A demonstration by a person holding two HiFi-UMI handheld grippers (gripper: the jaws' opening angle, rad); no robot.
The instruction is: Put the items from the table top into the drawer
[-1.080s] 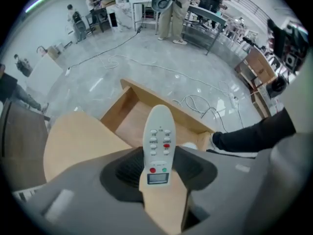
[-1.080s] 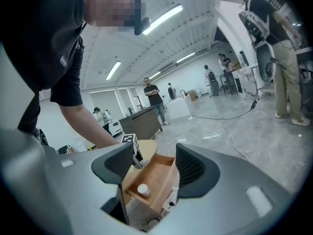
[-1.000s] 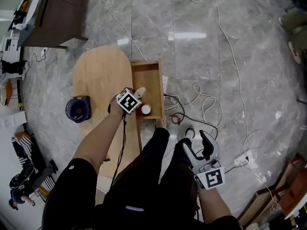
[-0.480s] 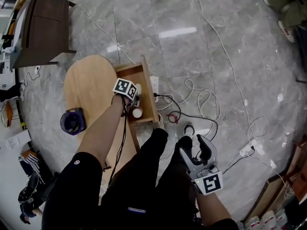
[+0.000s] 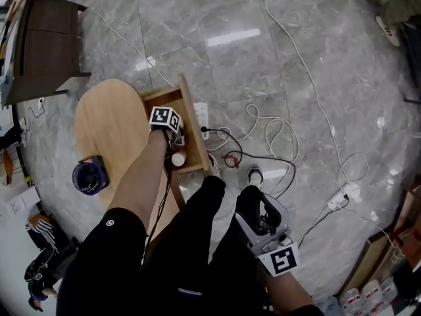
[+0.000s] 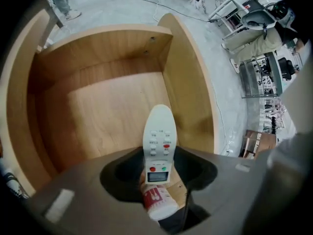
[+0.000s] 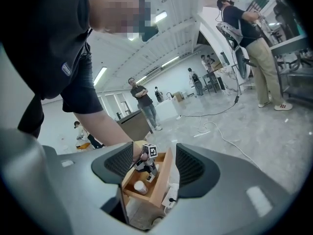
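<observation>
Grey marble floor (image 5: 276,64) strewn with cables surrounds an oval light-wood table (image 5: 108,130) whose open wooden drawer (image 5: 195,133) juts out at the side. Reaching down into that drawer, the left gripper (image 5: 175,137) pinches a slim white remote control (image 6: 159,141) by its display end – tip towards the drawer bottom. A white bottle with a red label (image 6: 157,202) lies in the drawer beneath it. The right gripper (image 5: 261,210) hangs by the person's leg, jaws spread, nothing between.
</observation>
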